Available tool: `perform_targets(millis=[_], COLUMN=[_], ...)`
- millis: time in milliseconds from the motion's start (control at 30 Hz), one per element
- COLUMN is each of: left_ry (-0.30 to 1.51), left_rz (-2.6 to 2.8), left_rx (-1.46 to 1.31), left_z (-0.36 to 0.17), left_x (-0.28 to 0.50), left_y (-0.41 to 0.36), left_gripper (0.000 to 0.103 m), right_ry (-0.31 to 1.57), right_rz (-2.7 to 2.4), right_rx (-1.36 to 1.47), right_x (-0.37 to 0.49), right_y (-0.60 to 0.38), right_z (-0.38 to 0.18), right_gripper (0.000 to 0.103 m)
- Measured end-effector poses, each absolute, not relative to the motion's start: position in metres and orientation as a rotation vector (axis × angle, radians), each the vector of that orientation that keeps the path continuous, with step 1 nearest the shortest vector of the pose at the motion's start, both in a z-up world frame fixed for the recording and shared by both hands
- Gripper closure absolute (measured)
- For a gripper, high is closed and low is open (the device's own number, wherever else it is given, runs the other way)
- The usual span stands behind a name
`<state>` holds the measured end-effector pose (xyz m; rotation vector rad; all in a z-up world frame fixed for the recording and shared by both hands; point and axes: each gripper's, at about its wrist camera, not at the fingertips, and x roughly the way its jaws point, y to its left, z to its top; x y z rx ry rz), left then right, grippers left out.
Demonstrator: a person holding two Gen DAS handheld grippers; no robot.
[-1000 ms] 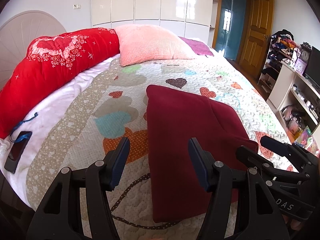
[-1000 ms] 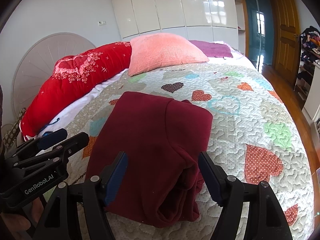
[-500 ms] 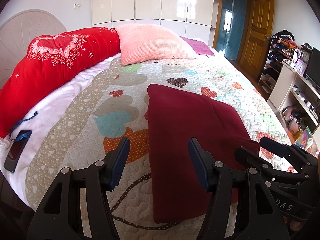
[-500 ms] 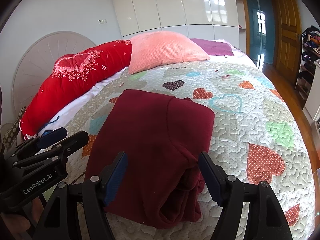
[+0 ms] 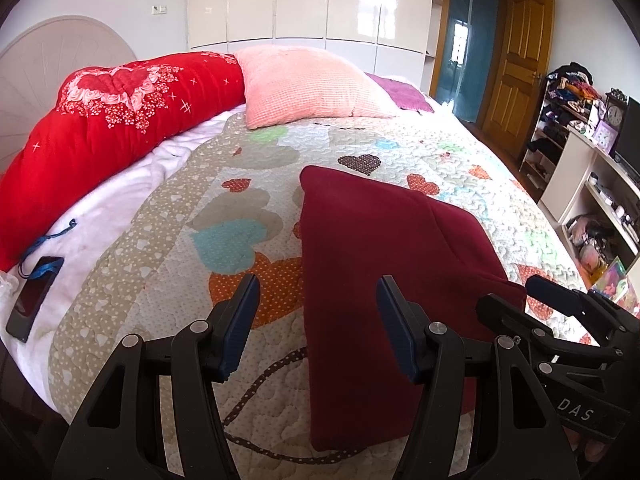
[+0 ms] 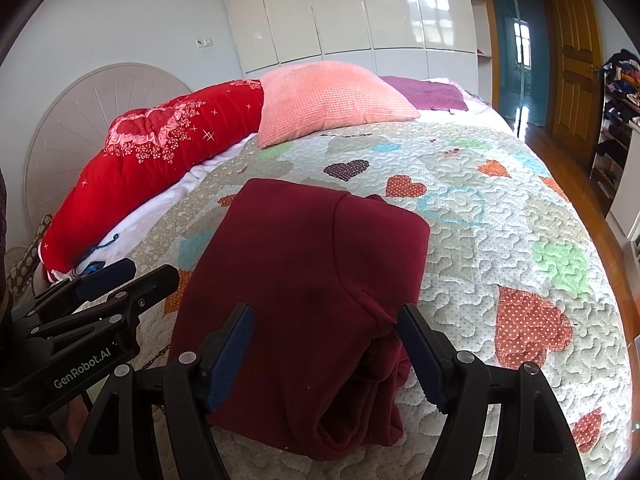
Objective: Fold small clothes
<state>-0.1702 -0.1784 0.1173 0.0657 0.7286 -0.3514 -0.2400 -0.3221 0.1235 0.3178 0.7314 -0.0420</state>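
A dark red garment (image 5: 372, 264) lies folded into a long rectangle on the heart-patterned quilt (image 5: 240, 240); it also shows in the right wrist view (image 6: 304, 280), with bunched layers at its near right corner. My left gripper (image 5: 316, 312) is open and empty, held above the garment's near left edge. My right gripper (image 6: 326, 340) is open and empty, held above the garment's near end. Each gripper shows at the edge of the other's view, the right gripper (image 5: 560, 320) and the left gripper (image 6: 100, 292).
A red bolster (image 5: 100, 132), a pink pillow (image 5: 308, 84) and a purple cloth (image 5: 400, 96) lie at the bed's head. A phone with a blue strap (image 5: 32, 300) lies at the left edge. Shelves (image 5: 600, 184) and a wooden door (image 5: 516, 64) stand to the right.
Both grippers have drifted slightly back and upward from the garment. They stay open, and the garment has not moved.
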Motion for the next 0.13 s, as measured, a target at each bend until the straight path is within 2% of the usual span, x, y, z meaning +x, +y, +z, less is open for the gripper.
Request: perform_targets(millis=[133], left_ry=[0.740], left_rz=[-0.348], left_rx=[0.053], left_z=[0.1164], left_x=[-0.1659], left_y=[-0.1731], left_gripper=[0.043], right_ry=[0.733], right_rz=[-0.044], right_rx=[0.321], right_x=[-0.2395], right_y=[-0.3232], right_z=[0.1223], right_gripper=[0.030])
